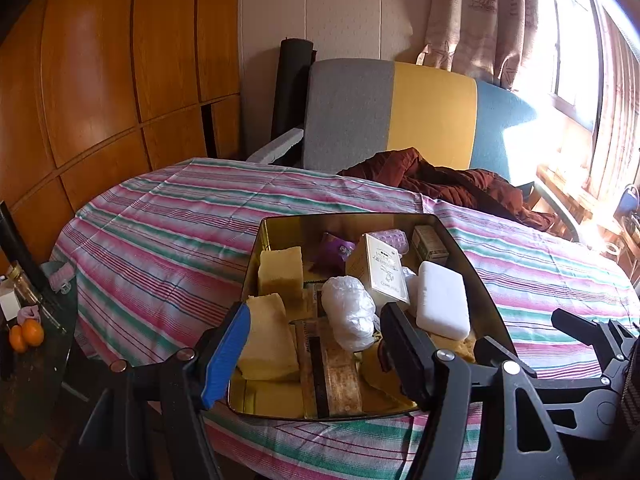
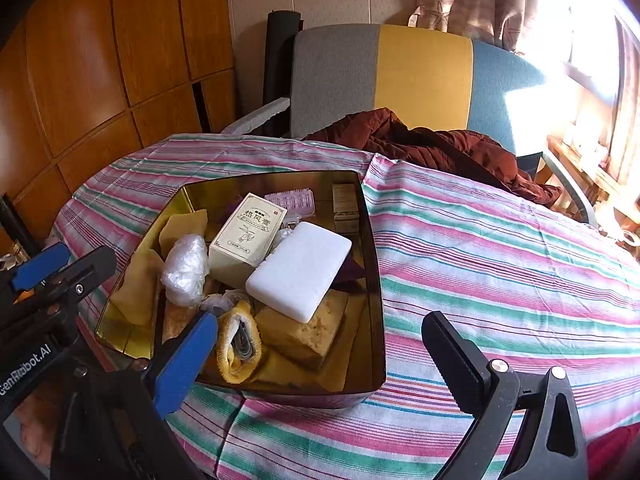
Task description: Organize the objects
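Worktop (image 2: 500, 240) under striped cloth; gold tin (image 2: 372, 280) sits on it, left of centre in the right wrist view.

Left gripper (image 1: 316, 344): jaws spread, nothing between the pads, poised over the tin's near edge.

Tin contents, left to right:
- yellow sponge blocks (image 1: 280, 276)
- crumpled clear plastic bundle (image 2: 186, 270)
- cream carton with printed characters (image 2: 246, 236), leaning
- white bar (image 2: 298, 270), resting on a sponge

Right gripper (image 2: 320, 354): jaws released and empty, blue pad at the tin's near rim, black pad over bare cloth to the right.

Beyond the worktop: chair with a brown garment (image 2: 432, 144).
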